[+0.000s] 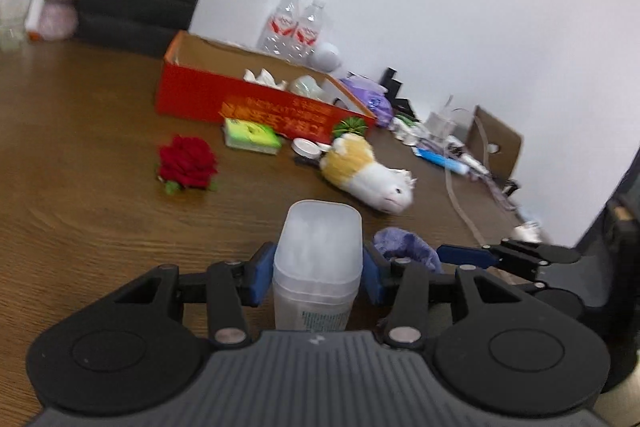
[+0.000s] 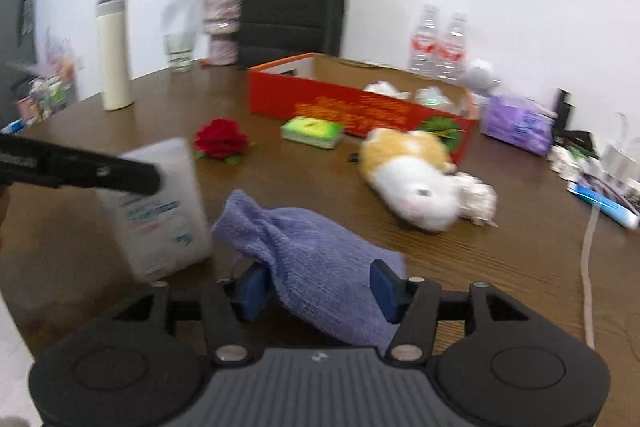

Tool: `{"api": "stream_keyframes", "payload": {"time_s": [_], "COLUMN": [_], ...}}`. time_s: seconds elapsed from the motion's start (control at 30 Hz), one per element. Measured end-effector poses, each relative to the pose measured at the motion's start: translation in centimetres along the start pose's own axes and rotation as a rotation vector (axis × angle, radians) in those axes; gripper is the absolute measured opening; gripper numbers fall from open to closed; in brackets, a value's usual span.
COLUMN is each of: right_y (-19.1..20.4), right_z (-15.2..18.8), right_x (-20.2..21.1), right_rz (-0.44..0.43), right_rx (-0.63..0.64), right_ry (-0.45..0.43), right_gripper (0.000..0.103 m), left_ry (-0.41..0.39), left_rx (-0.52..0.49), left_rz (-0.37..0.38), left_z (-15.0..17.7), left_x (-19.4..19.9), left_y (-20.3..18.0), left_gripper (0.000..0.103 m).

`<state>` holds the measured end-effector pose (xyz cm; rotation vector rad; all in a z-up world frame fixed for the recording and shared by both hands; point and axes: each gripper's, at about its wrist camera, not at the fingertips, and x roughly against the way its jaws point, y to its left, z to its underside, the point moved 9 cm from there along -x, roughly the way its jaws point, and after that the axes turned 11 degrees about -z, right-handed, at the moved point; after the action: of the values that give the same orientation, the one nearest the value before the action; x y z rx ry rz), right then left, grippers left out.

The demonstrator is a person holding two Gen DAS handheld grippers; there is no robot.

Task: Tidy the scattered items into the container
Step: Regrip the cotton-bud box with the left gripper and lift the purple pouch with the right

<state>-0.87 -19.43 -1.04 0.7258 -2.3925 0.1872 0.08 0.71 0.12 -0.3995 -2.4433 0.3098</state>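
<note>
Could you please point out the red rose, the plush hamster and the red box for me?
red rose (image 1: 187,163): left wrist view, on the middle of the bloom.
plush hamster (image 2: 416,183): right wrist view, on its white belly.
red box (image 1: 192,95): left wrist view, on its near red wall.

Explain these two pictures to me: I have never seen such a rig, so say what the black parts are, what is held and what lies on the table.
The black parts are two-finger tools held by a person, each carrying a camera that looks along its fingers. In the left view, the left hand-held gripper clamps a translucent plastic container. In the right view, the right hand-held gripper has a purple cloth between its fingers. On the wooden table lie a red rose, a green packet and a plush toy, before a red box.
</note>
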Motion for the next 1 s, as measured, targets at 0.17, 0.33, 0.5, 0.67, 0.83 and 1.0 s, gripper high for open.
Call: {"api": "stream_keyframes", "payload": {"time_s": [0.17, 0.33, 0.5, 0.67, 0.83, 1.0], "right_y": [-1.9, -1.6, -1.4, -2.7, -3.8, -3.0], "right_z": [-0.1, -0.2, -0.9, -1.1, 0.2, 0.9], "right_x": [-0.4, -2.4, -2.9, -2.0, -1.9, -0.1], "right_rz": [0.016, -0.029, -0.047, -0.041, 0.004, -0.047], "right_rx": [-0.038, -0.051, -0.039, -0.044, -0.087, -0.065], "right_ry": [-0.016, -0.022, -0.032, -0.033, -0.006, -0.019], "right_gripper": [0.054, 0.054, 0.054, 0.061, 0.061, 0.061], "left_ry": [0.080, 0.126, 0.077, -0.041, 0.140, 0.113], "left_rx": [0.095, 0.169, 0.041, -0.299, -0.299, -0.455], "left_rz": [-0.022, -0.038, -0.052, 0.027, 0.039, 0.211], "left_z": [-1.5, -1.6, -2.0, -2.2, 1.2, 3.1], "left_x": [-2.2, -4.2, -3.2, -2.4, -2.5, 1.3], "left_y": [3.9, 6.9, 6.4, 2.6, 1.1, -2.8], "left_gripper": [0.053, 0.053, 0.086, 0.103, 0.099, 0.101]}}
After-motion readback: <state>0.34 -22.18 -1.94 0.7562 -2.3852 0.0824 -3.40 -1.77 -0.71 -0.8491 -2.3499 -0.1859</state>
